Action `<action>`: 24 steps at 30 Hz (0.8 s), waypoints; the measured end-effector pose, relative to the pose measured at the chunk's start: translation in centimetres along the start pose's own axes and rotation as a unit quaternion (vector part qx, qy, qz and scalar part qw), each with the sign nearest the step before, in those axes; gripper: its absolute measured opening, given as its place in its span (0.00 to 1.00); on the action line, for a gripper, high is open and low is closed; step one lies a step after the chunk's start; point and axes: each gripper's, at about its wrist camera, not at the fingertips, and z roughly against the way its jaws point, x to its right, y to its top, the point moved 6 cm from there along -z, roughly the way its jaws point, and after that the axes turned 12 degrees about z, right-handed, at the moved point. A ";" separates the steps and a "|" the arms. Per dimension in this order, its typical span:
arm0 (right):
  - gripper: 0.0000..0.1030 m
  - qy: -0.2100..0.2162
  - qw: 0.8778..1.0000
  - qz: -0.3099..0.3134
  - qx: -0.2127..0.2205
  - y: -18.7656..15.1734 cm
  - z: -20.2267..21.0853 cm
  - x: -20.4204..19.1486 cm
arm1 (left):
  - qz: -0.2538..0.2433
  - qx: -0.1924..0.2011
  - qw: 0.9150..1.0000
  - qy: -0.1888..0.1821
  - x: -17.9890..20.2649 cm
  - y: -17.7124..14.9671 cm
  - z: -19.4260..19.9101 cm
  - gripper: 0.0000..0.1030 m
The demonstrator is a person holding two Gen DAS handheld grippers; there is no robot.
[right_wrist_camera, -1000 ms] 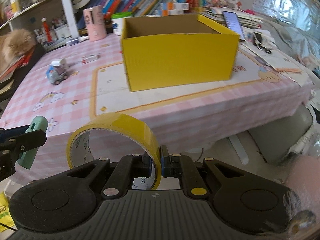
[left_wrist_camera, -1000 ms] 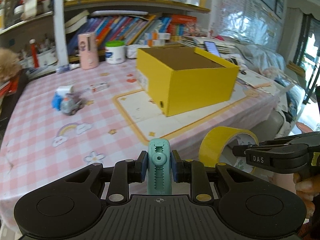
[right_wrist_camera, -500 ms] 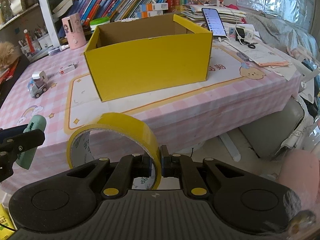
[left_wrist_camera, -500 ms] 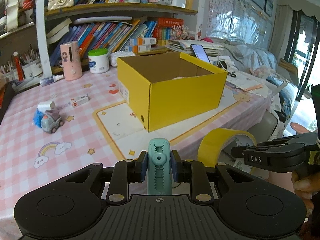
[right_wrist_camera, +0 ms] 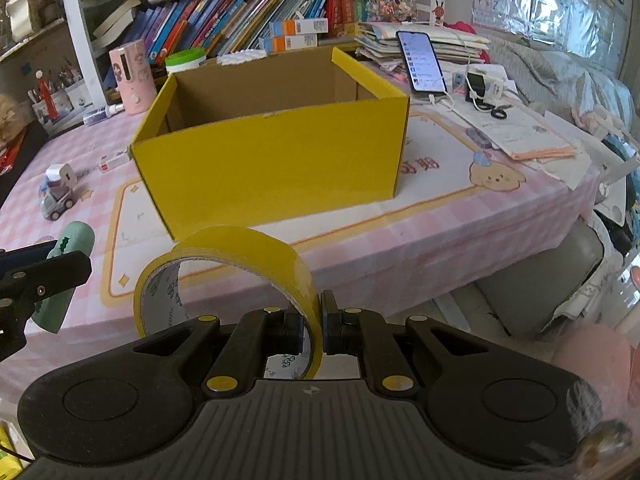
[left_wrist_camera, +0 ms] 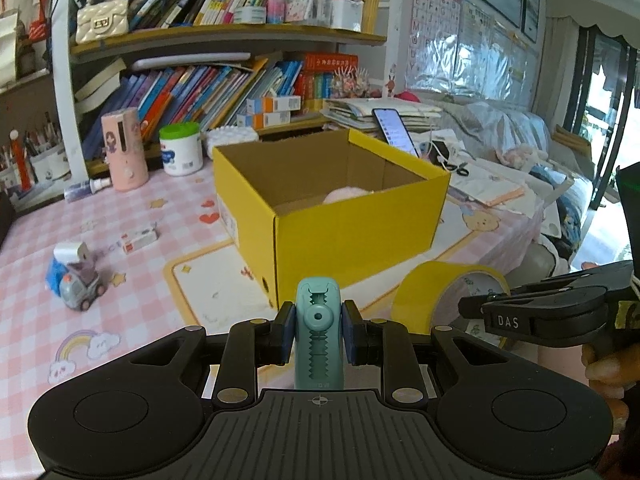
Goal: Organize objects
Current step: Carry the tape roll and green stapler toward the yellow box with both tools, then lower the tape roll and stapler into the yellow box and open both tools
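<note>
At the table's near edge: both grippers loaded, short of the yellow box (right_wrist_camera: 272,160).

The left gripper (left_wrist_camera: 318,330) clamps a teal clip (left_wrist_camera: 319,340); the right gripper (right_wrist_camera: 310,330) pinches one wall of the yellow tape roll (right_wrist_camera: 224,276), marked "DAS" on its side. Risk: that thin-wall hold may let the roll pivot or slip; either item could strike the box's near wall. Farther off, the toy truck (left_wrist_camera: 74,284) remains on the table (left_wrist_camera: 36,320). Other lettering is illegible.
</note>
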 end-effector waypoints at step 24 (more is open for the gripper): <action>0.08 -0.006 0.990 0.010 0.137 13.3 -1.0 9.0 | -0.016 0.073 0.997 0.027 3.5 9.9 -6.3 0.22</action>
